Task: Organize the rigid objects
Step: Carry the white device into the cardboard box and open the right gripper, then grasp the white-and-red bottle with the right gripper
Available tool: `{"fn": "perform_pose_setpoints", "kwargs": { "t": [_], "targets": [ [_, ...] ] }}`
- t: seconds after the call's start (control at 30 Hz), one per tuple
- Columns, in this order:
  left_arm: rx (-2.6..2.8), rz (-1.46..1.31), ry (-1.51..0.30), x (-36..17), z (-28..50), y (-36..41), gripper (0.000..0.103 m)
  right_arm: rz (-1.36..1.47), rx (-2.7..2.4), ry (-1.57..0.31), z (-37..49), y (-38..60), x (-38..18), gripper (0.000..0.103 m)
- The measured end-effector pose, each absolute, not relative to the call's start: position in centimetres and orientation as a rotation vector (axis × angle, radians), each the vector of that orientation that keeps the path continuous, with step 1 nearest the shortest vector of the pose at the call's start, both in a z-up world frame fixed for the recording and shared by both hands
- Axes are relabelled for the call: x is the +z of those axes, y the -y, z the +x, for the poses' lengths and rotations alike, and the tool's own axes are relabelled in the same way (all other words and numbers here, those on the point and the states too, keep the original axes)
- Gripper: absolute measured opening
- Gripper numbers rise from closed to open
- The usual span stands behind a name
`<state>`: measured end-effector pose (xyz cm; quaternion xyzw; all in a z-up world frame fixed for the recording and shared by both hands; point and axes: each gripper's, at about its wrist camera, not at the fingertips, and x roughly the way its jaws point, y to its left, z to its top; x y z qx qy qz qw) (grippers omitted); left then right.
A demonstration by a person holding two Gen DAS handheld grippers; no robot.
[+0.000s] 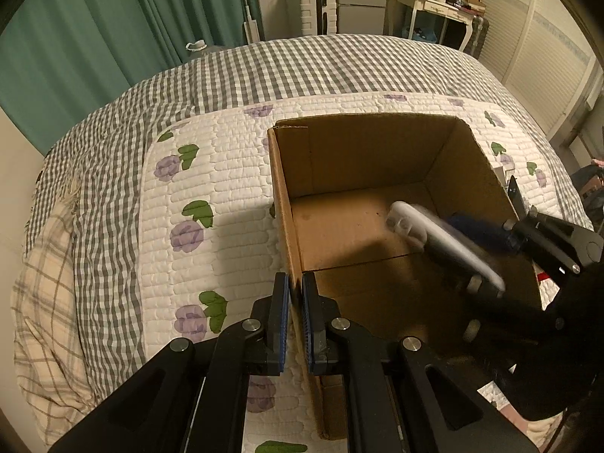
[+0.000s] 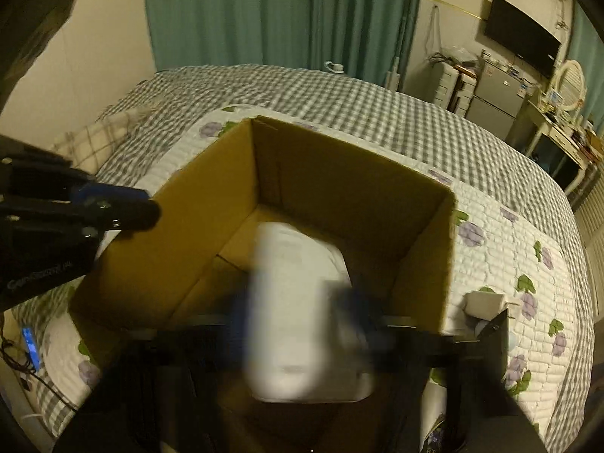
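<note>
A quilted, flower-printed bed (image 1: 211, 173) carries an open corrugated cardboard box (image 1: 362, 151). The left tongs (image 1: 296, 324) pinch its near-left wall. The right tongs (image 2: 298, 332) clamp a smooth, blurred white object (image 2: 298, 302) over the box's bare floor.

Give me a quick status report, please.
Left gripper shut on box wall. Right gripper holds white object over open box. Nothing blocking.
</note>
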<state>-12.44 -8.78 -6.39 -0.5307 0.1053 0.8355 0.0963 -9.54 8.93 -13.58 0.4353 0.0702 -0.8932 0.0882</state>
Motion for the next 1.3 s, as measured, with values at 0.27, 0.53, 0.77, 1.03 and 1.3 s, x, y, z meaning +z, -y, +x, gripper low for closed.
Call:
{"fn": "perform_pose_setpoints", "kwargs": {
  "t": [0.27,0.53,0.77,1.03,1.3],
  "targets": [
    [2.465,-1.577,-0.308,-6.6,-12.5,8.6,0.006,1.310,-2.686,-0.240,-8.5,-9.7,-13.0,0.039],
    [2.475,-1.586,-0.334,-6.6,-12.4,8.1,0.006,1.207,-2.773,-0.048,-5.4,-16.4,-7.2,0.083],
    [2.481,-1.590,-0.346,-6.6,-12.3,7.9,0.007,1.303,-2.936,-0.218,-1.4,-25.1,-5.8,0.084],
    [2.491,-1.602,-0.359,-6.6,-12.2,7.7,0.006,1.608,-2.915,-0.179,0.5,-30.6,-14.3,0.084],
    [2.494,-1.605,-0.372,-6.7,-12.2,7.7,0.006,1.812,-2.816,0.051,0.6,-33.5,-21.4,0.057]
  ]
}}
